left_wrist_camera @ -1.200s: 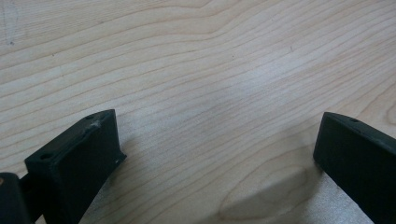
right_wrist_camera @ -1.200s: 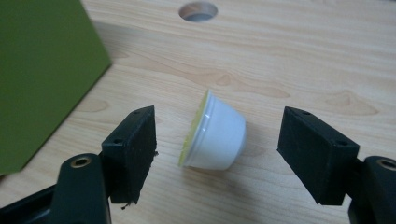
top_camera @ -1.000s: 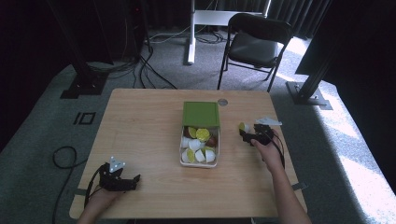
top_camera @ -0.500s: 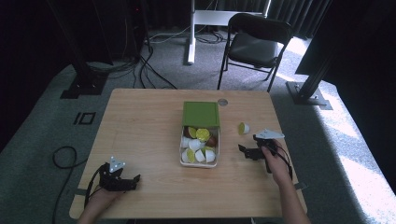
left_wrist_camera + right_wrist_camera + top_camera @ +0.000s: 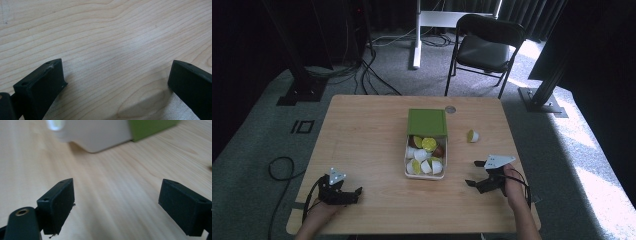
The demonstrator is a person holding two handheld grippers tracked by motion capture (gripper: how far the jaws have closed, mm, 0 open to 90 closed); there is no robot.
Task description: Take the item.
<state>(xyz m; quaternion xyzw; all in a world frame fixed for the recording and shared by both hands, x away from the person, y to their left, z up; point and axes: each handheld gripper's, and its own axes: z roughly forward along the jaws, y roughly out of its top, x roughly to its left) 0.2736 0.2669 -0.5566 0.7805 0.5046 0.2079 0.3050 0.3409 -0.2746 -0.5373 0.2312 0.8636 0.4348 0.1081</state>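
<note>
Wooden counter, green-lidded box of fruit pieces mid-counter, lid slid back for access. Lime half loose toward right edge. Right gripper near front-right, fingers spread, empty. Left gripper parked front-left corner, fingers spread, empty.

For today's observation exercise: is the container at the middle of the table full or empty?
Nearly full. The white container, its green lid swung back, holds a heap of small pieces, yellow-green and white, nearly to the rim.

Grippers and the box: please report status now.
Left gripper open, empty. Right gripper open, empty, right of box. Lime piece loose on table. Nothing blocking.
</note>
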